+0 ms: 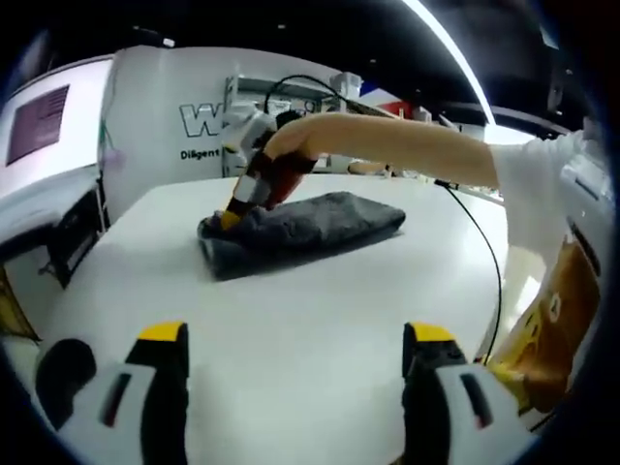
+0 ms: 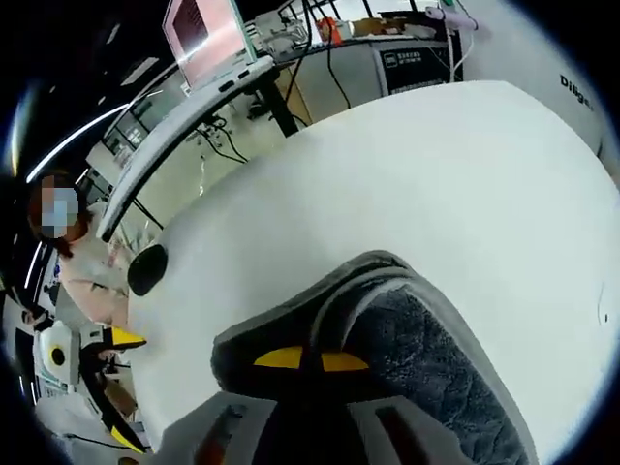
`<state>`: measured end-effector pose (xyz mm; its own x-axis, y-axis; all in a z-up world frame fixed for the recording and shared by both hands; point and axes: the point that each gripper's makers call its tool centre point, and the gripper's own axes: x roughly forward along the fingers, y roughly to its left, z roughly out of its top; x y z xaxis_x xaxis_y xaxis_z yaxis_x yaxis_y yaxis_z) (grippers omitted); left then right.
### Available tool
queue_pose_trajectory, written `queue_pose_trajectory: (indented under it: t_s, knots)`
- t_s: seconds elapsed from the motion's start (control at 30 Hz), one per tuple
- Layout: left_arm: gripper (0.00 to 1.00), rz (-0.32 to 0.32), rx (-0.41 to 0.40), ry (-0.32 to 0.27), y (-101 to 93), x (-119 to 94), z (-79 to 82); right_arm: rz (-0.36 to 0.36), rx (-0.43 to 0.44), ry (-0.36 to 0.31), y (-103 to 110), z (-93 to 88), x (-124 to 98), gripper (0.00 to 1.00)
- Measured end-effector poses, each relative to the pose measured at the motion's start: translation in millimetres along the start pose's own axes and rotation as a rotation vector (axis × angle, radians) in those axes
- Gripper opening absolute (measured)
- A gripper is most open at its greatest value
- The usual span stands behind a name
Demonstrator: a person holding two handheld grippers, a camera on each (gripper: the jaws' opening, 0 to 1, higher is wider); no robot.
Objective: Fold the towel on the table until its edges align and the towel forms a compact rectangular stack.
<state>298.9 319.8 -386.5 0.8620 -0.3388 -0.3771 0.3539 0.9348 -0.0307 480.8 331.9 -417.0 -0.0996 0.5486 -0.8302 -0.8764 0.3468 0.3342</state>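
A dark grey towel lies folded into a thick bundle at the middle of the white table. In the left gripper view a person's bare arm reaches in from the right, holding my right gripper down on the towel's left end. In the right gripper view its yellow tips meet at the towel's folded edge, so my right gripper is shut on the towel. My left gripper hovers over bare table short of the towel, its jaws wide apart and holding nothing. It also appears as the left gripper at the table's edge.
A black round object sits at the table's rim near my left gripper. A thin black cable runs along the table's right side. A pink-lit monitor and cluttered desks stand beyond the table.
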Motion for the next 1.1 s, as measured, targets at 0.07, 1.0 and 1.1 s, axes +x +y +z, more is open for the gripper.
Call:
queue_pose_trajectory:
  t_s: [0.07,1.0,1.1]
  knots:
    - [0.96,-0.002,0.002,0.001,-1.1,1,1.2,0.003,-0.004,0.008,0,-2.0,-1,0.03]
    - [0.96,-0.045,0.027,0.006,-16.4,17,11.3,-0.027,-0.029,0.136,-38,-58.7,-46,0.03]
    - [0.96,-0.051,0.029,0.002,-18.4,19,12.5,-0.036,-0.008,0.137,-47,-67.7,-54,0.03]
